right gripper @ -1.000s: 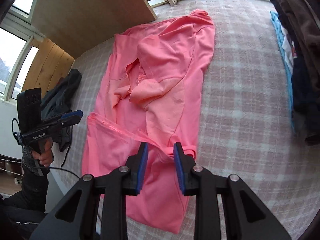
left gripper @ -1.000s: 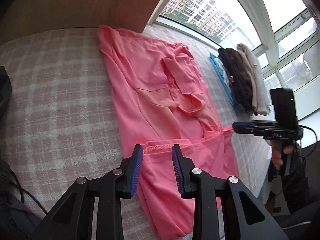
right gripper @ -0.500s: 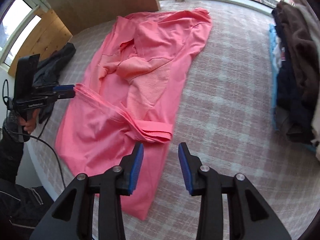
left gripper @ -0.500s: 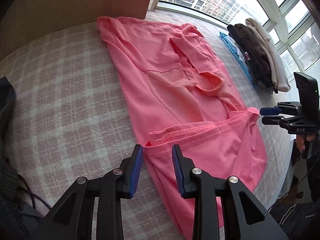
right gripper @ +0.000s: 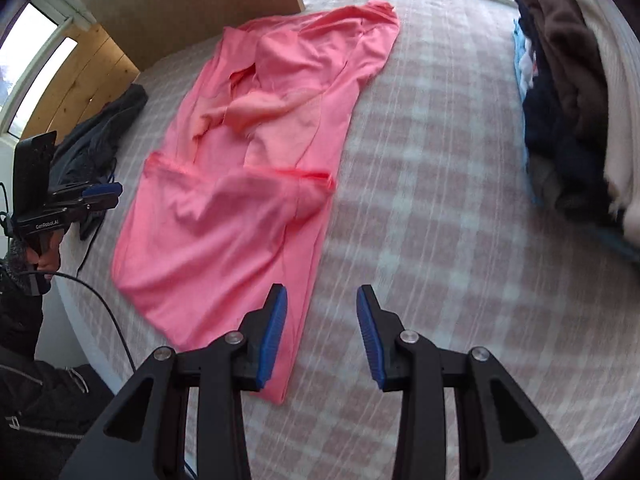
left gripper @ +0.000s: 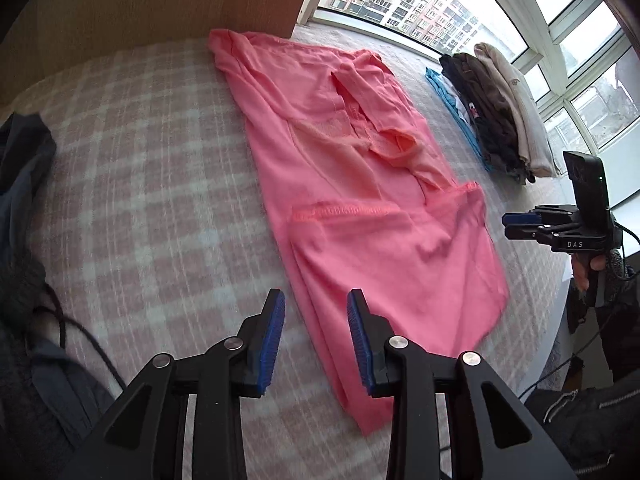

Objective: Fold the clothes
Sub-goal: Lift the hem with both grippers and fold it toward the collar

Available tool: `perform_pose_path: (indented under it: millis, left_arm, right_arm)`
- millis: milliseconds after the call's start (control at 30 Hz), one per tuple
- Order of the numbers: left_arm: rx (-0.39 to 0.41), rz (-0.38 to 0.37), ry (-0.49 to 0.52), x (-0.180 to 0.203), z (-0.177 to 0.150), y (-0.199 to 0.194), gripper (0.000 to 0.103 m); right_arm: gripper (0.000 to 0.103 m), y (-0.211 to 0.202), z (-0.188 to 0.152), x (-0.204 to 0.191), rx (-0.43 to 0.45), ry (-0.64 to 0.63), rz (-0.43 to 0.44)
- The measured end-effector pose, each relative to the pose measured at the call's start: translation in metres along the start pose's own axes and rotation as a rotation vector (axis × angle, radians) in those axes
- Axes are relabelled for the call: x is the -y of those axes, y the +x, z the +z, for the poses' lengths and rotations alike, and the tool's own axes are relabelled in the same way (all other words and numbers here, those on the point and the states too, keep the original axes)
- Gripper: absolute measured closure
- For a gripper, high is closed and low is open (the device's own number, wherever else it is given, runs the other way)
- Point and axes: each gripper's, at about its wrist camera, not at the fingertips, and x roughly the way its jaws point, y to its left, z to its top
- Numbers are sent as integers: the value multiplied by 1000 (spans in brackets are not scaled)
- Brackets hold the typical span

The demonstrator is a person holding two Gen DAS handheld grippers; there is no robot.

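Note:
A pink shirt (left gripper: 360,184) lies flat on the checked bed cover, sleeves folded in and its hem end folded up over the body; the hem seam (left gripper: 344,211) runs across it. It also shows in the right wrist view (right gripper: 256,168). My left gripper (left gripper: 316,336) is open and empty, above the shirt's near left edge. My right gripper (right gripper: 322,332) is open and empty, above the bed just right of the shirt's near corner. The right gripper also appears in the left wrist view (left gripper: 520,226), and the left one in the right wrist view (right gripper: 100,194).
A stack of folded clothes (left gripper: 496,108) lies by the window; it shows in the right wrist view (right gripper: 568,92). Dark clothing (right gripper: 96,140) lies at the bed's left side, seen also in the left wrist view (left gripper: 20,168). A wooden board (left gripper: 152,4) stands behind the bed. A cable (right gripper: 100,308) hangs off the edge.
Both grippers carried the shirt's hem up over its body, let it go and opened. They have pulled back toward the near end; the hem now lies flat on the shirt.

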Motion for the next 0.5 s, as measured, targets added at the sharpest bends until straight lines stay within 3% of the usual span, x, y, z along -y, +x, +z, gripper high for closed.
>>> perform_pose_path:
  millis: [167,333,500]
  left_arm:
    - [-82,-78,-34,10,-58,-2,71]
    - [-78,-125,-3,30,-73,5,71]
    - [-85,-62,103,46,-76,13,74]
  right_arm:
    - [67,1,-48,-13,-11,-1,45]
    - [67,2,-52,-32,13,-48,49]
    - [67,16,-52,-49,-6,-148,-25]
